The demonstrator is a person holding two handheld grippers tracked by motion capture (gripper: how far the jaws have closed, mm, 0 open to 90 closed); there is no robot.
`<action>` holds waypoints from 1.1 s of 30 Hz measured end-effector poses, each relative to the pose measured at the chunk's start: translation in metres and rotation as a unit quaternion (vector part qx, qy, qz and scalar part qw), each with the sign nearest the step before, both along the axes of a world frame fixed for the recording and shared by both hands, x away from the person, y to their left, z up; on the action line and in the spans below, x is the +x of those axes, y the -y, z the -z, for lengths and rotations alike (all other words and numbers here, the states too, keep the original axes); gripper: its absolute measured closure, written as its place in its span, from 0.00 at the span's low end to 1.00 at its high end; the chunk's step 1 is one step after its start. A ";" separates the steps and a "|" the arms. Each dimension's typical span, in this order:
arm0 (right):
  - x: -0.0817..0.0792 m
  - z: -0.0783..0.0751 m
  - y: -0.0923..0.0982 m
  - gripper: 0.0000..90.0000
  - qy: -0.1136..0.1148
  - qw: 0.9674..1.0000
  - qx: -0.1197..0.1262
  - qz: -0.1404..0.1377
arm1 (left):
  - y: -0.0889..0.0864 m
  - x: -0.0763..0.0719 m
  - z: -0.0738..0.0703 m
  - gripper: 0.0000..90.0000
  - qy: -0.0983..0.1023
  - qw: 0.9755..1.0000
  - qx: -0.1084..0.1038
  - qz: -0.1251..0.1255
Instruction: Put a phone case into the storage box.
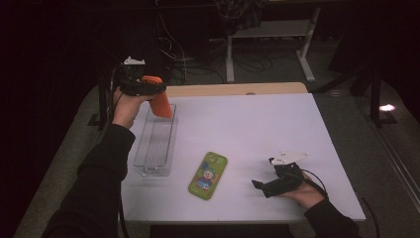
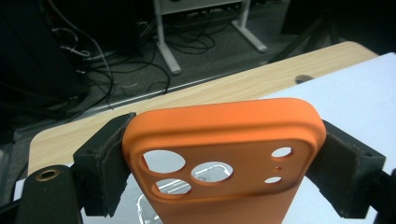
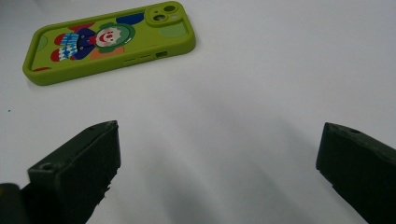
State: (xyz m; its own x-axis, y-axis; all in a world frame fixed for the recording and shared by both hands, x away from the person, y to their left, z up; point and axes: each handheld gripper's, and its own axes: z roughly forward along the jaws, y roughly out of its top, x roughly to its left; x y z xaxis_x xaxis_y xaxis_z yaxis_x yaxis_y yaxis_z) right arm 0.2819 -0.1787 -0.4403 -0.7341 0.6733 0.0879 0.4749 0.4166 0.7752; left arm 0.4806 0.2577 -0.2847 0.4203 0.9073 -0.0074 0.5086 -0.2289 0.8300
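My left gripper [image 1: 148, 89] is shut on an orange phone case [image 1: 161, 105], held up over the far end of a clear plastic tray [image 1: 156, 140]. In the left gripper view the orange case [image 2: 224, 140] sits squeezed between both pads [image 2: 109, 158], its camera cut-outs facing me. A green phone case with a clown picture [image 1: 208, 175] lies flat on the white table top [image 1: 257, 129]. My right gripper [image 1: 261, 186] rests low on the table to the right of it, jaws wide apart with nothing between them. The green case [image 3: 109, 42] lies ahead of those jaws, at the upper left of the right gripper view.
The tray stands lengthwise along the table's left side. A wooden strip [image 1: 233, 89] edges the far side of the table. Beyond it are desk legs [image 1: 230, 54] and loose cables [image 1: 183, 64] on the floor.
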 end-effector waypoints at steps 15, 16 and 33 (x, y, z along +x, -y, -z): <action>0.000 -0.003 0.002 0.00 0.005 1.000 0.009 0.003 | 0.010 0.030 0.036 0.17 -0.029 0.997 0.047 -0.061; 0.000 -0.003 0.002 0.00 0.005 1.000 0.010 0.004 | 0.011 0.032 0.039 0.17 -0.028 0.996 0.058 -0.065; -0.001 -0.006 0.004 0.00 0.009 1.000 0.017 0.009 | 0.023 0.046 0.069 0.15 -0.030 0.991 0.093 -0.086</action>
State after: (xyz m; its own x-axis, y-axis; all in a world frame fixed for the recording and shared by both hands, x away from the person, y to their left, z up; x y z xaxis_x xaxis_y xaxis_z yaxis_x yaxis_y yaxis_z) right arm 0.2808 -0.1829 -0.4339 -0.7242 0.6826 0.0982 0.4674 0.3812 0.7976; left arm 0.5270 0.2346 -0.3534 0.2634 0.9533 0.1476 0.6000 -0.2817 0.7488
